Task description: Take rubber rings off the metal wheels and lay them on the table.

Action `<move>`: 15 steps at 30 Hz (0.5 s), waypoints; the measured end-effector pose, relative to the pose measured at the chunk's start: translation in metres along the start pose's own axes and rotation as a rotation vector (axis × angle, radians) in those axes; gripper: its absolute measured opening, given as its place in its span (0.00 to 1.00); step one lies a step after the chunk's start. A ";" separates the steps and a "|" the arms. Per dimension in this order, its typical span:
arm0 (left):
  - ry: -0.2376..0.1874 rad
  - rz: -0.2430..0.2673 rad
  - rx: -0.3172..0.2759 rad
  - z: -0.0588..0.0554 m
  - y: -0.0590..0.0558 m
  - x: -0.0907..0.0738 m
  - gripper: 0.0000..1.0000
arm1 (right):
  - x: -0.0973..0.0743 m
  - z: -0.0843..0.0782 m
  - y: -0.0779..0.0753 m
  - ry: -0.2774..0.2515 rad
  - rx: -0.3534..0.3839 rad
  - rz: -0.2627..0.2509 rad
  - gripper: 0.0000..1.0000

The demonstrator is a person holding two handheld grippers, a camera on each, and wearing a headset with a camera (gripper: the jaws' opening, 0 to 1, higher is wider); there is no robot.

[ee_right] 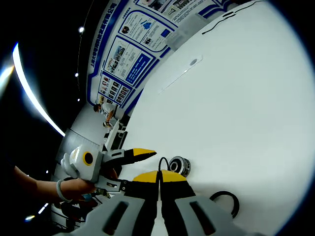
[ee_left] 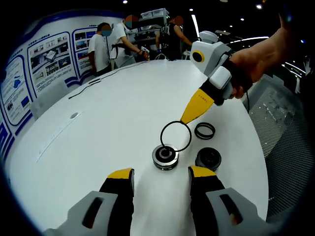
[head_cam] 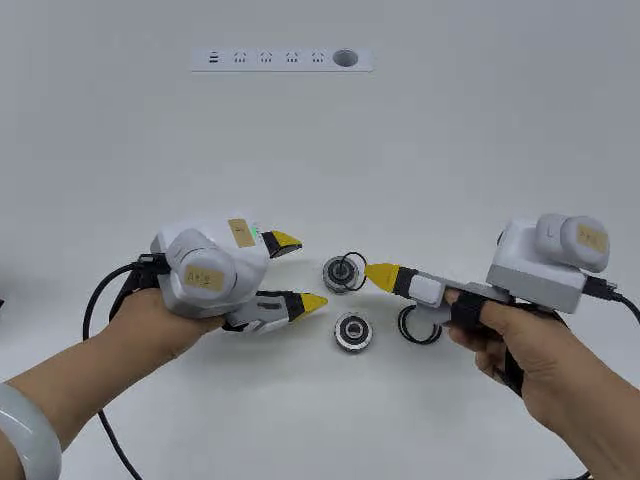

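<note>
Your right gripper (head_cam: 372, 272) looks pinched shut on the ring (head_cam: 350, 268), which hangs at nine o'clock of its fingers, over the wheel (head_cam: 338, 276). Your left gripper (head_cam: 308, 271) has its fingers apart.

Table (head_cam: 420, 150): white, plain top.
Far edge: 1 white power strip (head_cam: 283, 59), lying flat.
Middle: 2 metal wheels lying flat, far wheel (head_cam: 334, 276) and near wheel (head_cam: 352, 331), close but apart.
Right of near wheel: black ring (head_cam: 418, 326), flat on the table.
</note>
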State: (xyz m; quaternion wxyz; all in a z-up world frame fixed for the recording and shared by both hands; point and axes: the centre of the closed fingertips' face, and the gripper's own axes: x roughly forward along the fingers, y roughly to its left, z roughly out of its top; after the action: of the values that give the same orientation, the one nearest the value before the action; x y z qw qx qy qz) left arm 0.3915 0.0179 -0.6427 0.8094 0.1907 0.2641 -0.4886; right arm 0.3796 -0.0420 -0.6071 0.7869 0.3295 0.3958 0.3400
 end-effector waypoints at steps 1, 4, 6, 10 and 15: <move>-0.001 0.000 -0.001 0.000 0.000 -0.001 0.46 | -0.002 -0.001 0.000 -0.002 0.004 0.000 0.02; -0.003 0.004 -0.006 -0.001 -0.001 -0.003 0.46 | -0.011 -0.005 -0.003 -0.009 0.016 -0.010 0.02; -0.003 0.005 -0.010 -0.003 -0.001 -0.004 0.46 | -0.017 -0.008 -0.006 -0.014 0.030 -0.017 0.02; -0.008 0.008 -0.018 -0.005 -0.002 -0.007 0.48 | -0.029 -0.014 -0.012 -0.029 0.058 -0.032 0.02; -0.013 0.012 -0.027 -0.008 -0.003 -0.009 0.51 | -0.044 -0.021 -0.021 -0.050 0.102 -0.055 0.02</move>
State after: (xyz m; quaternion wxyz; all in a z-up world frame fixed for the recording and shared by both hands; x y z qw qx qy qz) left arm 0.3831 0.0274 -0.6433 0.8164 0.1783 0.2643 -0.4815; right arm 0.3473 -0.0838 -0.6162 0.7877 0.3666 0.4019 0.2893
